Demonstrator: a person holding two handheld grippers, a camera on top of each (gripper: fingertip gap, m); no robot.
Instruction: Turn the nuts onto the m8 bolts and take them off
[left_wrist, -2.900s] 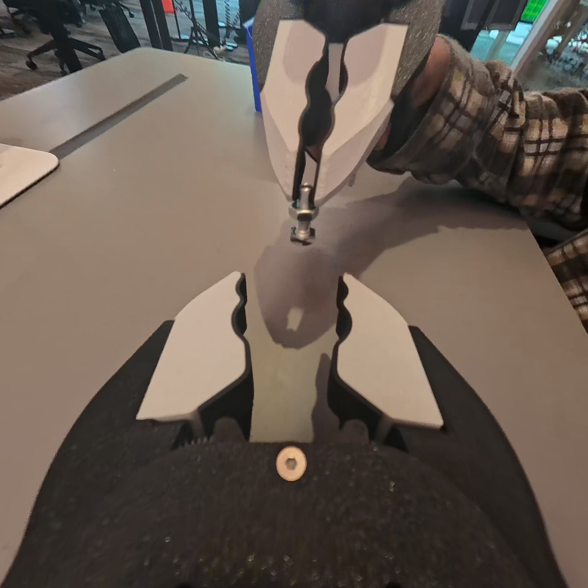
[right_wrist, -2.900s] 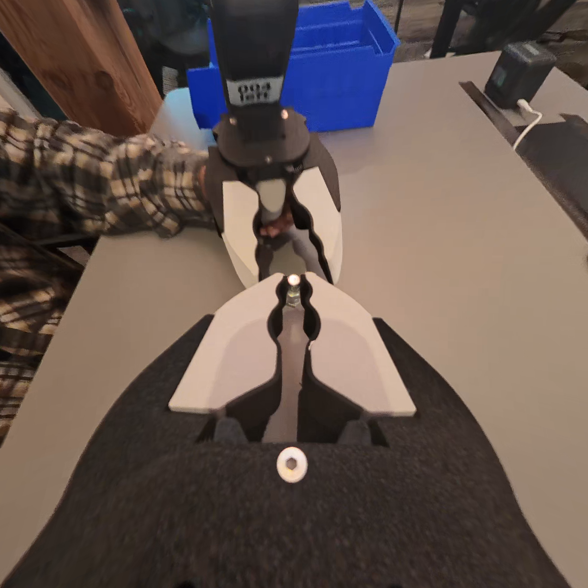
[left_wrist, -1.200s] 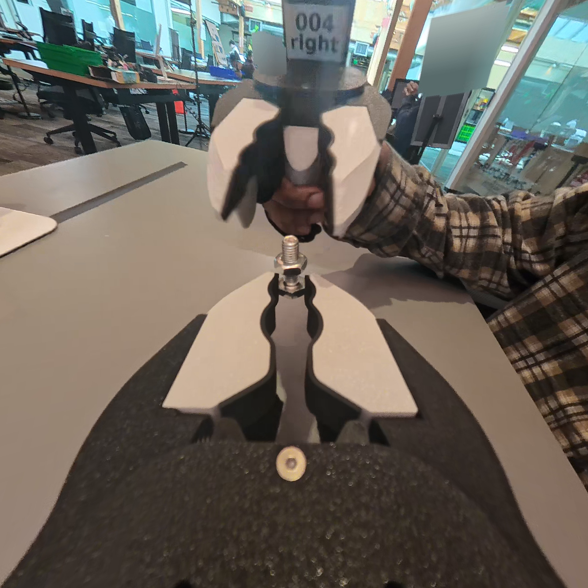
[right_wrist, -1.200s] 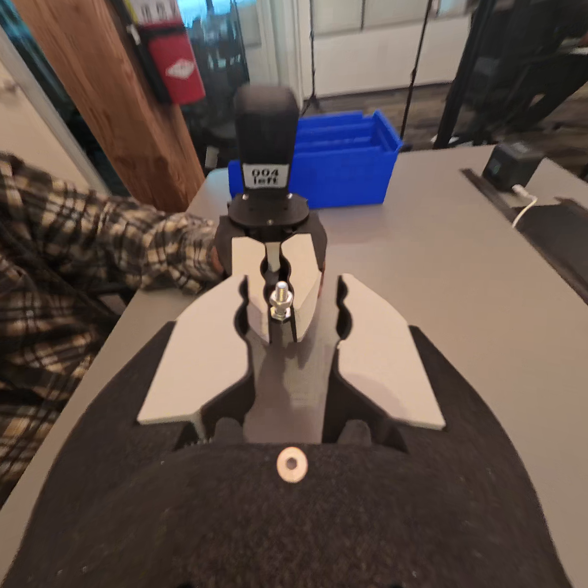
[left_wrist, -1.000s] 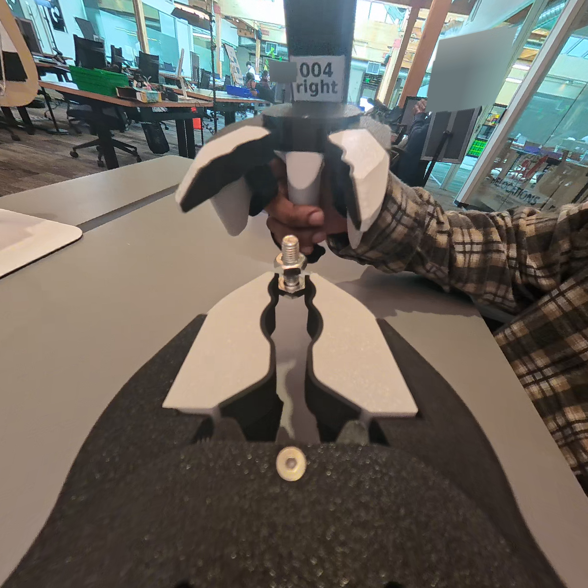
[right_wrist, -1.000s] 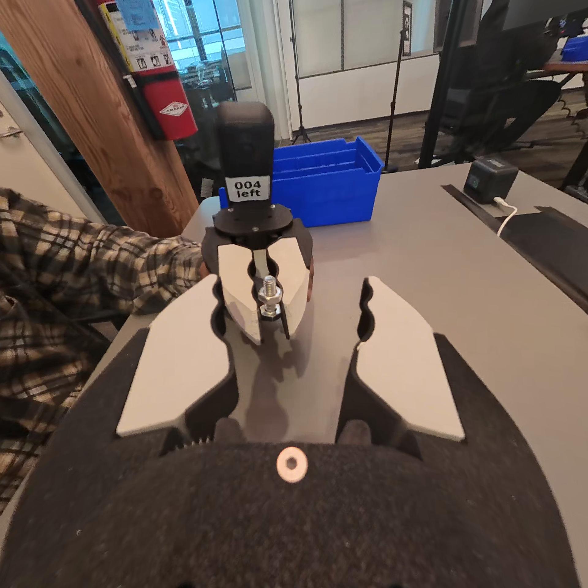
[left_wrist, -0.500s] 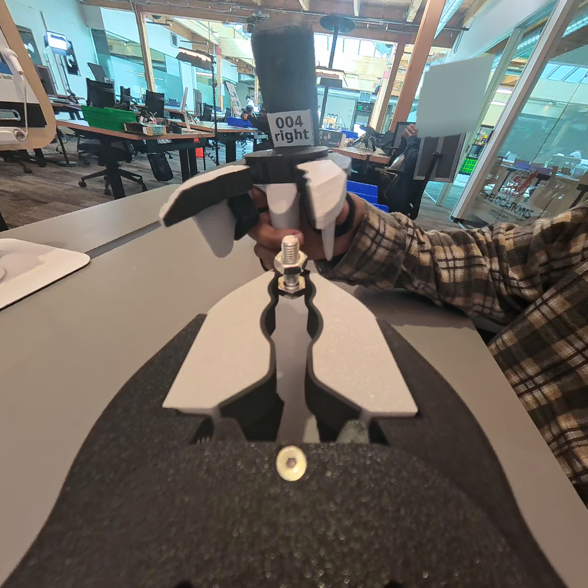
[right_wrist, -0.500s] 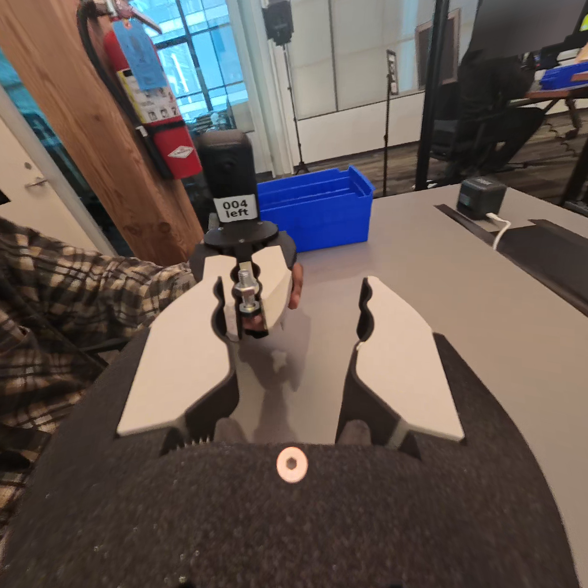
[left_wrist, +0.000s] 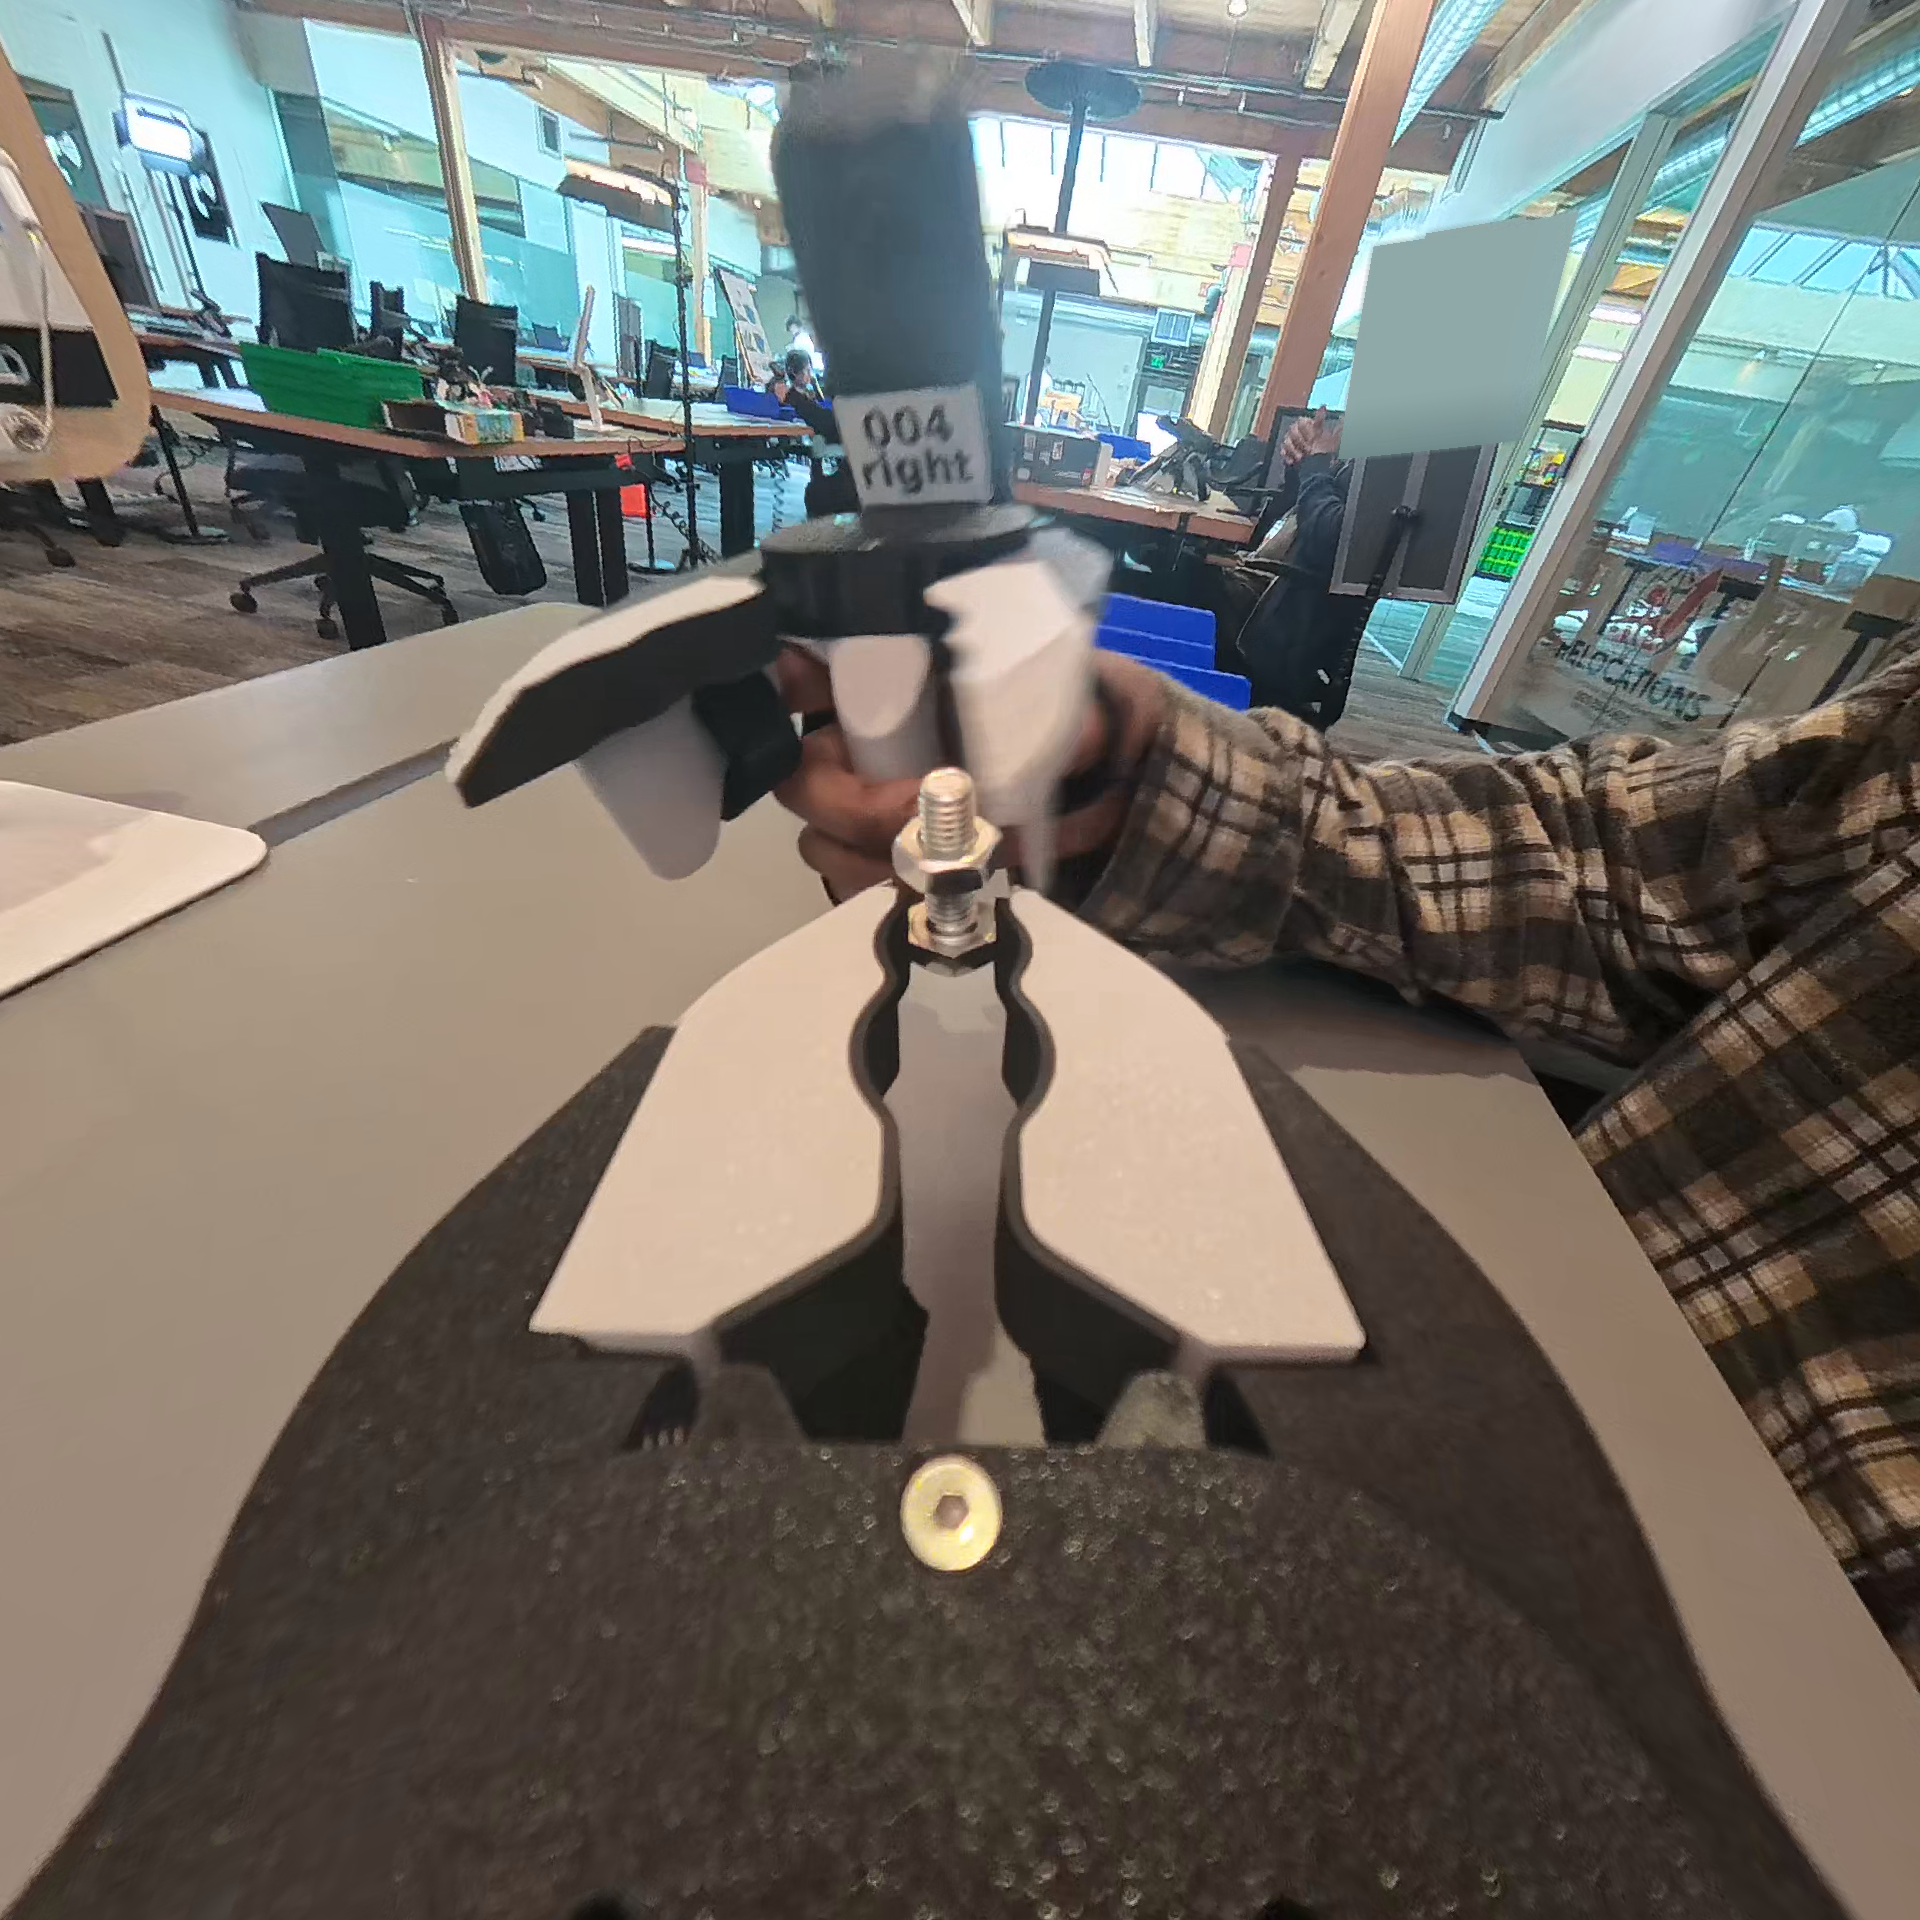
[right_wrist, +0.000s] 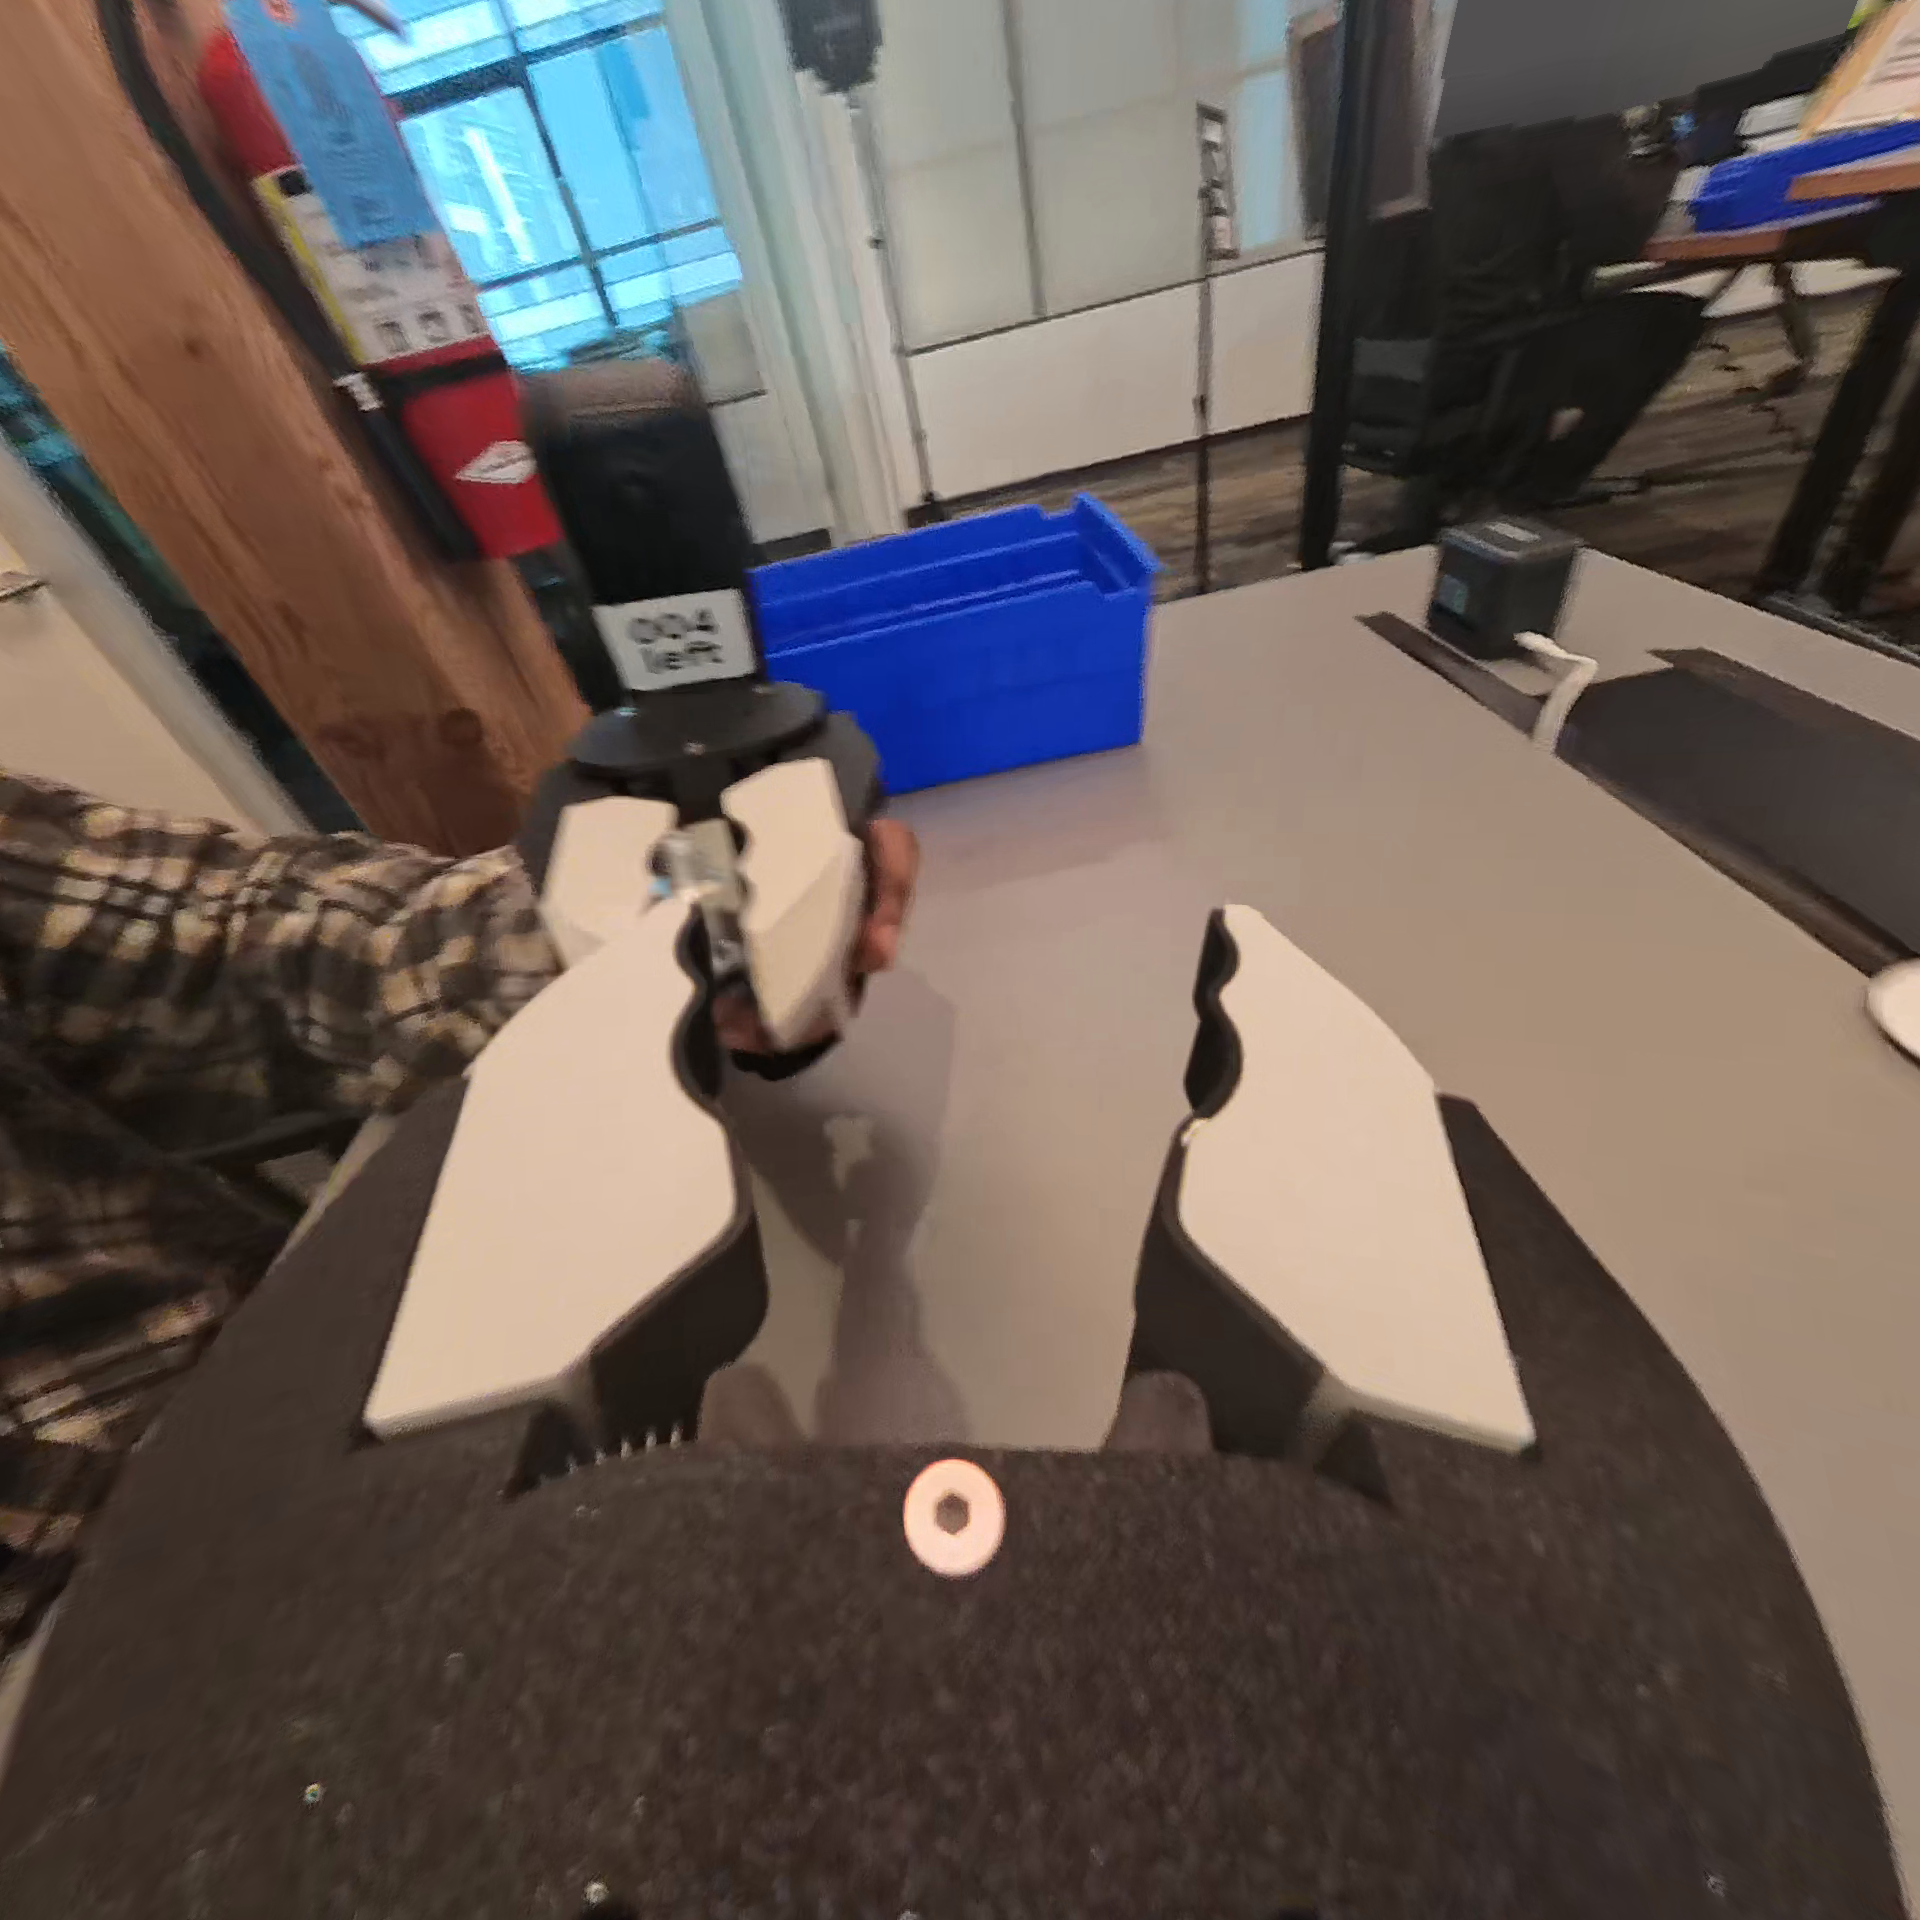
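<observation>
A silver M8 bolt (left_wrist: 943, 805) stands upright with its threaded end up and a hex nut (left_wrist: 945, 864) partway down the thread. My left gripper (left_wrist: 948, 930) is shut on the bolt's head end. My right gripper (right_wrist: 956, 925) is open and empty; in the left wrist view it (left_wrist: 847, 831) hangs just behind the bolt, not touching it. In the right wrist view the left gripper (right_wrist: 717, 966) and the blurred bolt (right_wrist: 698, 868) sit beside my left finger (right_wrist: 582, 1143). Both are above the grey table (left_wrist: 312, 1039).
A blue bin (right_wrist: 956, 644) stands at the table's far edge. A black device with a white cable (right_wrist: 1496, 592) sits at the far right by a dark strip. A white pad (left_wrist: 83, 883) lies at the left. Plaid sleeves (left_wrist: 1558, 883) reach in.
The right gripper held the bolt's thread; my left gripper then shut on the head end. The right gripper let go, opened wide and drew back. Both have risen from the table.
</observation>
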